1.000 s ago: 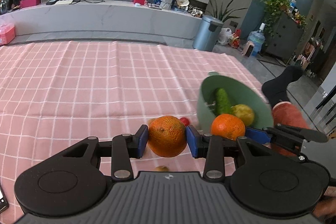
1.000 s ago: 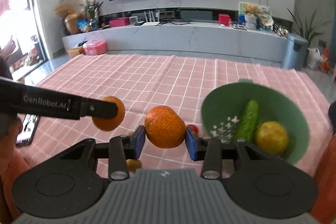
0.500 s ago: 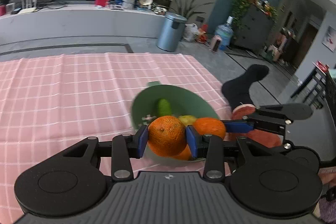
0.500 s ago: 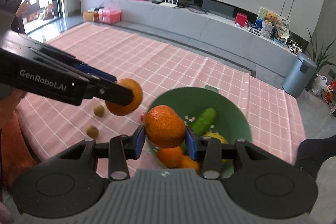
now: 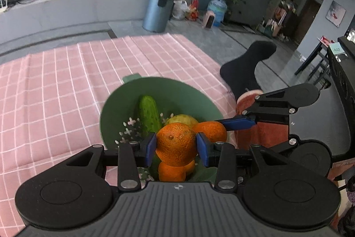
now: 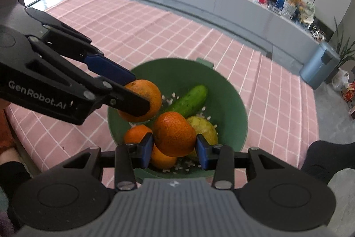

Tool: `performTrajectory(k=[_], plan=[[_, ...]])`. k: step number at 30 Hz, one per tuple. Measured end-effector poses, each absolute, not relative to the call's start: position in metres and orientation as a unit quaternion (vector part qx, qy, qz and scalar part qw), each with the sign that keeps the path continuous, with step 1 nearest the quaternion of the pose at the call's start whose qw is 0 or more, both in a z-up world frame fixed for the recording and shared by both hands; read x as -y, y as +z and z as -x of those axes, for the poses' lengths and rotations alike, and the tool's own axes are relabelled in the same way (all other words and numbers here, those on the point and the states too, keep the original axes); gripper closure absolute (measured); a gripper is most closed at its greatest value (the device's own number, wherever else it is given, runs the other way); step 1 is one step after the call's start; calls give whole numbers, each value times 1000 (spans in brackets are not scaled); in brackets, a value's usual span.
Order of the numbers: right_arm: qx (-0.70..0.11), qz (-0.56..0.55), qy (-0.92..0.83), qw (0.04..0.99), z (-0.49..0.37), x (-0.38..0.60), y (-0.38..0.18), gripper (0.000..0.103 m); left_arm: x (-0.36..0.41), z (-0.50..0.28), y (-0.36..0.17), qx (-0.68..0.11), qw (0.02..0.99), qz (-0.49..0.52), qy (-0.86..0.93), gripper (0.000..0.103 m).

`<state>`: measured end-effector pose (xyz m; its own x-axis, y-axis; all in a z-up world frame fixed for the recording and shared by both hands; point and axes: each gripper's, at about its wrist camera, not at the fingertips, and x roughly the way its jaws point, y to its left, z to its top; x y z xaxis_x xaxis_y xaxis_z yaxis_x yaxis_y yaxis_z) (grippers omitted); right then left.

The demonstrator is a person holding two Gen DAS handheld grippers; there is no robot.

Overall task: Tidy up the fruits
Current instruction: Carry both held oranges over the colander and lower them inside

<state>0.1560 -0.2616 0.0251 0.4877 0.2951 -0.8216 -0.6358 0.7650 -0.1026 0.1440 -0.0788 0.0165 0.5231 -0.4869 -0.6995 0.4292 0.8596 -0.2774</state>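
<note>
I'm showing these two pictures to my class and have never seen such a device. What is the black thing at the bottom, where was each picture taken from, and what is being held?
A person holds a two-finger tool in each hand. Each carries a camera looking along its blue fingers, so each picture shows its own tool at the bottom. The left hand-held gripper grips an orange; the right hand-held gripper grips another orange. Both hang over a green bowl on a pink checked cloth. In the bowl lie a cucumber, a yellow fruit and more oranges.

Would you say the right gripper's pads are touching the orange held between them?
Touching. In the right wrist view, both blue pads of the right gripper press against the sides of the orange, with no gap, above the green bowl.
</note>
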Motion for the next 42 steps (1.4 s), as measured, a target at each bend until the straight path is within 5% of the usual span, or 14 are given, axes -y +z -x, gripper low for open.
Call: performTrajectory(k=[27, 33, 36, 42], plan=[[-458, 184, 284, 822, -183, 249, 0, 63, 81, -160, -10, -449, 868, -22, -212, 58], [-443, 200, 271, 831, -179, 242, 10, 59, 80, -151, 5, -425, 880, -32, -208, 53], [-427, 198, 262, 842, -172, 240, 19, 41, 77, -141, 15, -408, 890, -38, -202, 53], [-409, 202, 250, 854, -156, 233, 33, 38, 66, -120, 30, -390, 901, -44, -184, 52]])
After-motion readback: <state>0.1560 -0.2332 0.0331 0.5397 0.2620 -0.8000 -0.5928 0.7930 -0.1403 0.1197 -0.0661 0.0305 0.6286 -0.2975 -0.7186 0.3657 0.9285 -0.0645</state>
